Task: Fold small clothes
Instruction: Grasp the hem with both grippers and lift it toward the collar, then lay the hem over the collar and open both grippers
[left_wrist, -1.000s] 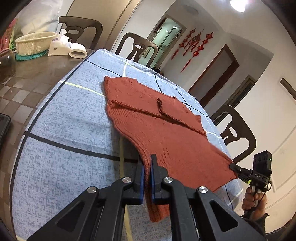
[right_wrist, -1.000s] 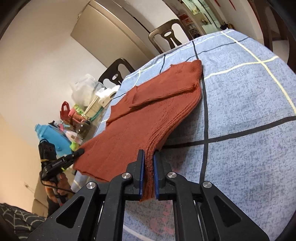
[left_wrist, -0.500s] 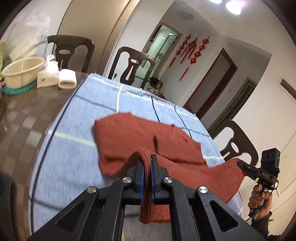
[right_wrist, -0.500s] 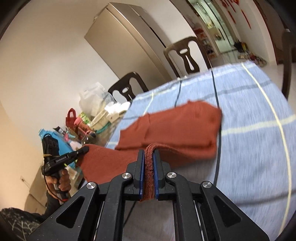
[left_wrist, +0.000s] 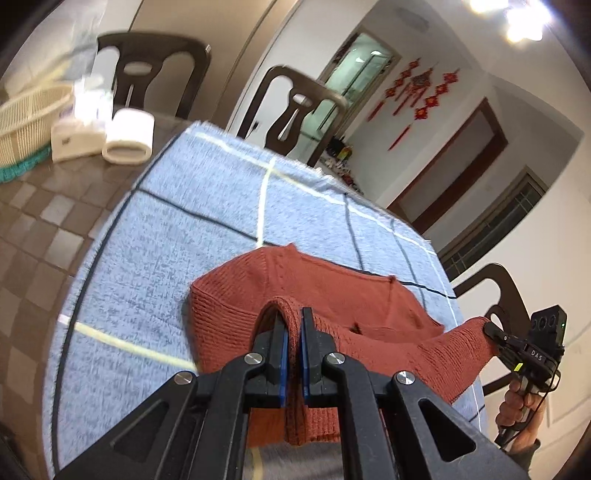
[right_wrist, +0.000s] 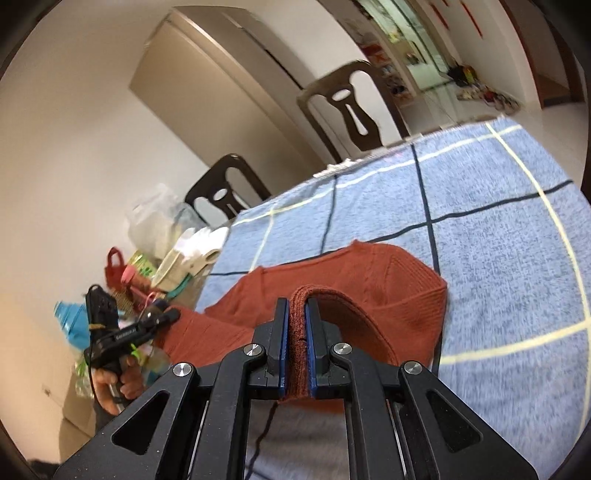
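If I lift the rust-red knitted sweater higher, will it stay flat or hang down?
The rust-red knitted sweater probably hangs down: it already sags between the left tool and right tool. Its ribbed knit likely resists slipping from their grip.

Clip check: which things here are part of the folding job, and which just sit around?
In the job:
- rust-red knitted sweater
- left gripper, shut on its hem
- right gripper, shut on its hem
- blue checked cloth underneath

Lying about:
- cream woven basket
- white paper roll
- dark plastic chairs
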